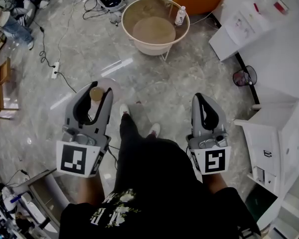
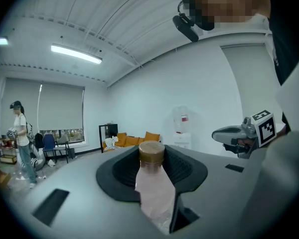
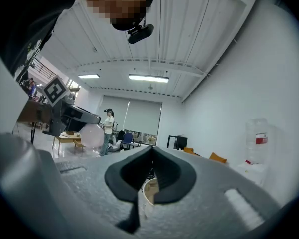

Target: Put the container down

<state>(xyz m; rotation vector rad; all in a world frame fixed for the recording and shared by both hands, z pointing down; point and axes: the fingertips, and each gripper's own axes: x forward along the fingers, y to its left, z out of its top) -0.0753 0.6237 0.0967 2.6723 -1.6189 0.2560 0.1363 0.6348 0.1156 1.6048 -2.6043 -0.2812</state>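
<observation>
A pale pink container (image 2: 155, 192) with a brown cap (image 1: 96, 93) is clamped between the black pads of my left gripper (image 1: 95, 94). It is held in the air above the marble floor, cap pointing away from me. In the left gripper view the container fills the gap of the left gripper (image 2: 152, 156) and sticks out past the pads. My right gripper (image 1: 202, 99) hovers level with it at the right, shut with nothing inside; its jaws meet in the right gripper view (image 3: 152, 152). The pink container (image 3: 92, 136) also shows at the left there.
A round beige basket table (image 1: 139, 46) stands ahead on the floor, with a small bottle (image 1: 180, 15) on its rim. White cabinets (image 1: 275, 138) and a small fan (image 1: 244, 76) line the right. Cables and a power strip (image 1: 54, 70) lie at the left. My shoes (image 1: 124, 110) are below.
</observation>
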